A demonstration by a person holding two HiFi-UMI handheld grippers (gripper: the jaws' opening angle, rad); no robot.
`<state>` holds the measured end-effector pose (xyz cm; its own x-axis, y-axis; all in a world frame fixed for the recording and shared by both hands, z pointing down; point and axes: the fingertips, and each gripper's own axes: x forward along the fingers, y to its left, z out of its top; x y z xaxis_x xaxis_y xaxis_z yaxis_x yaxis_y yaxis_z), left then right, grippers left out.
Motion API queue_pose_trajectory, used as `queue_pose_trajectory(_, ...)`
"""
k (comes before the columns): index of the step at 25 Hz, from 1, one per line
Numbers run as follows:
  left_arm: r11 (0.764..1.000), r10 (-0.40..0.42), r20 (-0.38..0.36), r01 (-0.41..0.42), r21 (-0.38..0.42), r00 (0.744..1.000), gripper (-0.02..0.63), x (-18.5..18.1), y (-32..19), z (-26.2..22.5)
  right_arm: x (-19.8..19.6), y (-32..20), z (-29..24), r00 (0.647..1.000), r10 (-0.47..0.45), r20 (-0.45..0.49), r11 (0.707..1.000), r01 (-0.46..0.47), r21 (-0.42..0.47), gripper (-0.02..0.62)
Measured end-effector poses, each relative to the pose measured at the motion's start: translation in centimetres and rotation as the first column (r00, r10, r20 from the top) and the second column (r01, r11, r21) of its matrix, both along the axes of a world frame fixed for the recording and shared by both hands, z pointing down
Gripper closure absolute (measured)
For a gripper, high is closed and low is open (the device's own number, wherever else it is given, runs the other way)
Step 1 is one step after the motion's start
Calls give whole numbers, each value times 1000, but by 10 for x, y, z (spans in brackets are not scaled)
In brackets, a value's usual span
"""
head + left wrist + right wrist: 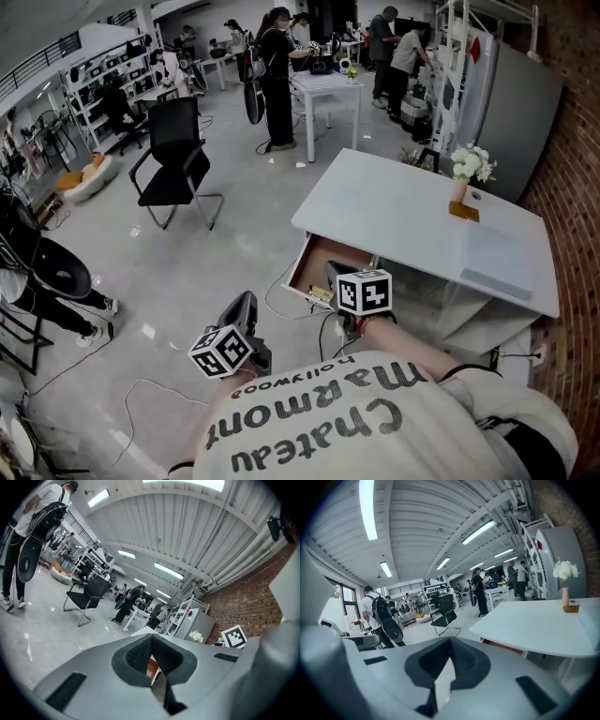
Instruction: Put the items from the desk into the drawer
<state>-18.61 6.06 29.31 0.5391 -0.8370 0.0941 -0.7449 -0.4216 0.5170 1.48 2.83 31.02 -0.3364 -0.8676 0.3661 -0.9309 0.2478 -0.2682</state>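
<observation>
A white desk (403,216) stands at the right with its wooden drawer (319,255) pulled open below the near-left edge. On the desk are a pink vase of white flowers (467,169), a small brown block (463,211) and a pale flat pad (497,258). My right gripper (335,274) hangs shut and empty just in front of the drawer. My left gripper (246,305) is lower left over the floor, also shut with nothing in it. The right gripper view shows its closed jaws (450,641), the desk (539,625) and the vase (565,581). The left gripper view shows closed jaws (152,639).
A black chair (173,159) stands on the open floor to the left. Several people work around a white table (323,89) at the back. A grey cabinet (511,112) and a brick wall (572,206) bound the right. Cables (281,309) lie on the floor near the drawer.
</observation>
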Motion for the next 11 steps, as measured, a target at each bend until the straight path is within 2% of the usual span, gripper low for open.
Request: queue_pose_trajectory(11, 1000, -17, 13, 17, -3, 1000, 604, -16, 15, 1, -5, 4, 5, 999, 15, 41, 1000, -14, -24, 592)
